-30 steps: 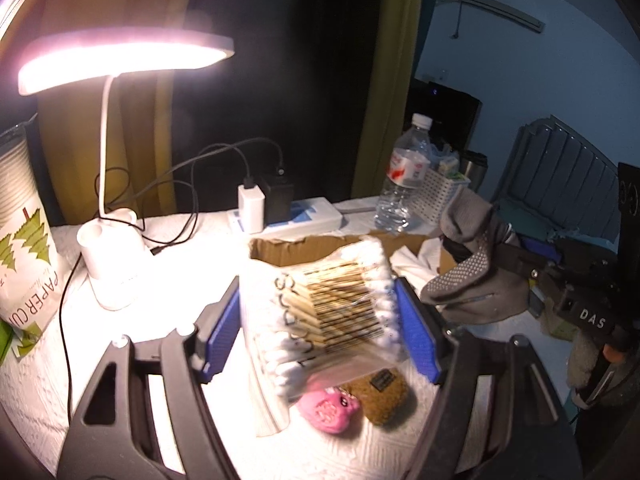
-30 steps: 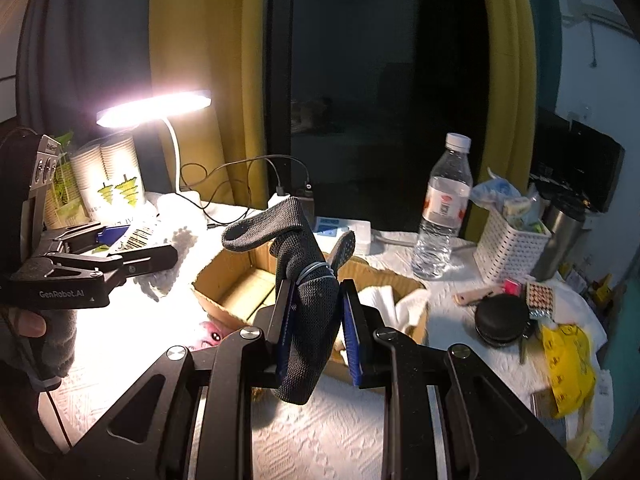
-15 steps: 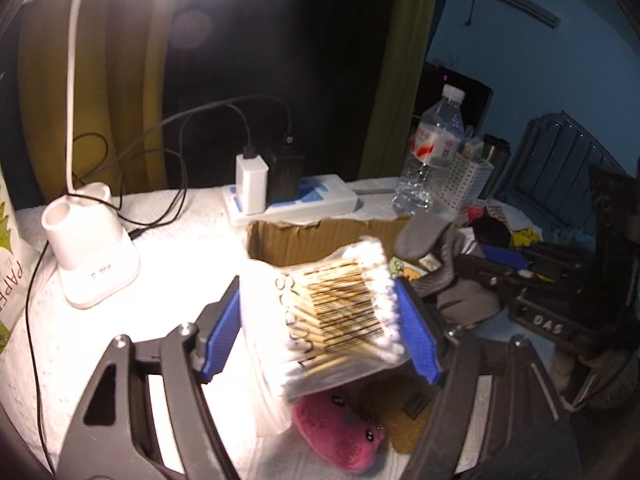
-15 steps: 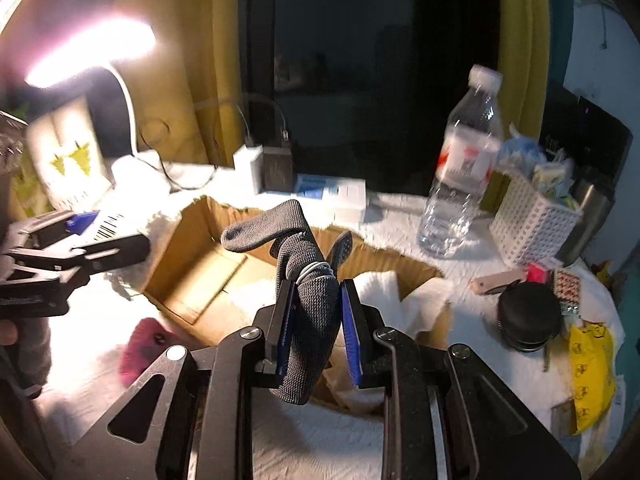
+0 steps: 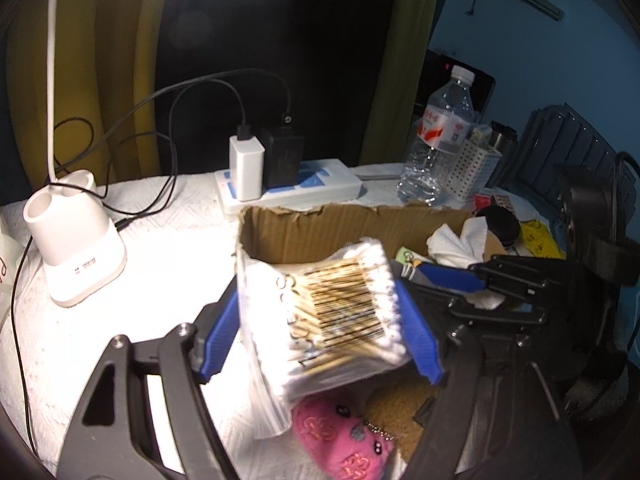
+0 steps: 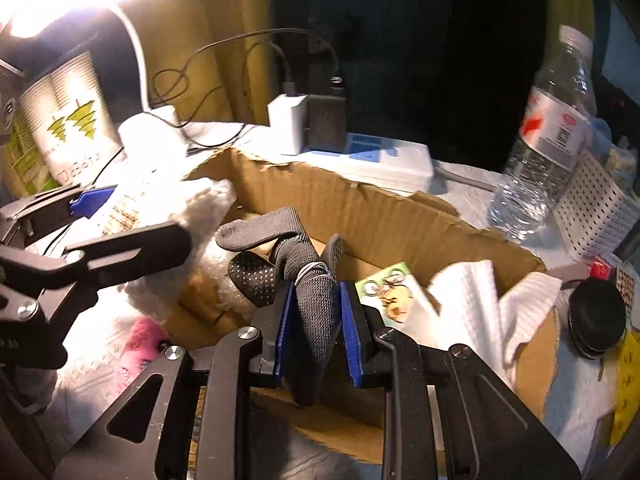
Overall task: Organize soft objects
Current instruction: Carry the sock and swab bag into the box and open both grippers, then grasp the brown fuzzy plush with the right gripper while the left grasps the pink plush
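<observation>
While its blue pads sit narrowly apart, having just been opening slightly, the right gripper has the dark grey knitted sock between them, the sock's toe draped into the torn brown cardboard box. The left gripper, spread wide, clamps a clear plastic pack of cotton swabs at the box's near edge, above a pink plush toy on the white-towelled surface.
</observation>
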